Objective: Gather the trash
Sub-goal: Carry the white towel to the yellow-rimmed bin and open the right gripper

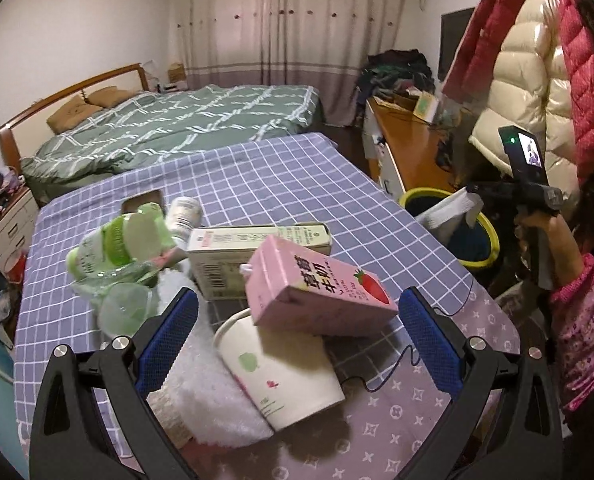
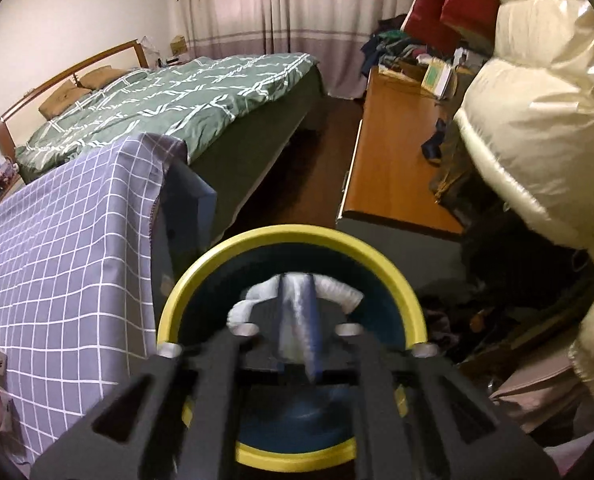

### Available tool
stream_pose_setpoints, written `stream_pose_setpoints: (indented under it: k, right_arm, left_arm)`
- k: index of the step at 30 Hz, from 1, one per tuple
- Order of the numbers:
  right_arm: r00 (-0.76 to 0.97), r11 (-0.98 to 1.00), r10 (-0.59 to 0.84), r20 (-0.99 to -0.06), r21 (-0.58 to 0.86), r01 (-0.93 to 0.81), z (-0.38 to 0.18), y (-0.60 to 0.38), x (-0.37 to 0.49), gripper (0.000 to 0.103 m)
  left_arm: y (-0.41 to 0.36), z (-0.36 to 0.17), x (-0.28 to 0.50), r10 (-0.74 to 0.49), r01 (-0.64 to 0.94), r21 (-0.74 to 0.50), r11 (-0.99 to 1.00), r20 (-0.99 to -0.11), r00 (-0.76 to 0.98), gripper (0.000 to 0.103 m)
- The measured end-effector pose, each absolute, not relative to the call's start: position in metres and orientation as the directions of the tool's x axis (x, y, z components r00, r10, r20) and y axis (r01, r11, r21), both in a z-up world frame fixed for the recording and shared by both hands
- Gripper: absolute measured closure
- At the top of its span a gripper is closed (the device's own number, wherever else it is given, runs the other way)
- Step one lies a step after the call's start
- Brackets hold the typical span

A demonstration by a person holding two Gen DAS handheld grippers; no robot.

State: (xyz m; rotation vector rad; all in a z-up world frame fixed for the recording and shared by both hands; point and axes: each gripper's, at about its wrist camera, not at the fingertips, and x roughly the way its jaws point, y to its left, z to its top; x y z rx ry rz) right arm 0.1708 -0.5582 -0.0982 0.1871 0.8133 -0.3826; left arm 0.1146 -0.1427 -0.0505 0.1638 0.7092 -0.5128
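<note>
Trash sorting at the yellow-rimmed bin (image 2: 293, 240)

Your right gripper (image 2: 297, 320) jaws, part-open, have white tissue (image 2: 333, 290) between them above the bin; your left gripper (image 1: 297, 312) jaws gape around the pink carton (image 1: 321, 288).

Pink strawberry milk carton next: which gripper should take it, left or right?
Left. The left gripper is open right at the pink carton, which leans on the paper cup. The right gripper is over the yellow-rimmed bin with a white tissue between its fingers.
</note>
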Motion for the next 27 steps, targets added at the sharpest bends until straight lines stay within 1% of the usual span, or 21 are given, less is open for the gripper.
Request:
stream_pose_setpoints:
  k: [1,8,14,19,21,24,27]
  right_arm:
    - [0.627,0.914,-0.263,-0.733,0.018,0.404,-0.099,-0.558,0.170,0.055]
    - [0.631,0.913,-0.267,-0.728,0.019,0.408,-0.101,-0.557,0.165,0.055]
    - [0.636,0.916,-0.254,-0.729,0.030,0.400,-0.101,-0.555,0.161,0.053]
    - [0.641,0.922,-0.228,-0.733,0.048,0.383,-0.103,-0.551,0.163,0.052]
    - [0.649,0.927,-0.219,-0.729,0.053,0.372,-0.101,-0.547,0.162,0.052]
    - [0.656,0.931,-0.210,-0.725,0.057,0.361,-0.099,-0.543,0.161,0.052]
    - [0.663,0.931,-0.203,-0.721,0.067,0.358,-0.097,-0.543,0.159,0.051]
  left_arm:
    - [-0.145,-0.053,0.117,-0.403,0.513,-0.034,0.858,-0.663,0.631,0.004]
    - [-0.160,-0.069,0.131,-0.444,0.566,-0.054,0.823,-0.683,0.580,0.004]
    - [-0.178,-0.081,0.112,-0.492,0.676,-0.049,0.736,-0.724,0.483,0.004]
    - [-0.192,-0.080,0.082,-0.607,0.802,-0.130,0.583,-0.726,0.324,0.004]
    - [-0.196,-0.077,0.075,-0.629,0.830,-0.128,0.543,-0.716,0.301,0.004]
    - [-0.198,-0.072,0.081,-0.600,0.811,-0.083,0.578,-0.717,0.355,0.004]
    - [-0.205,-0.077,0.097,-0.576,0.799,-0.099,0.594,-0.745,0.336,0.004]
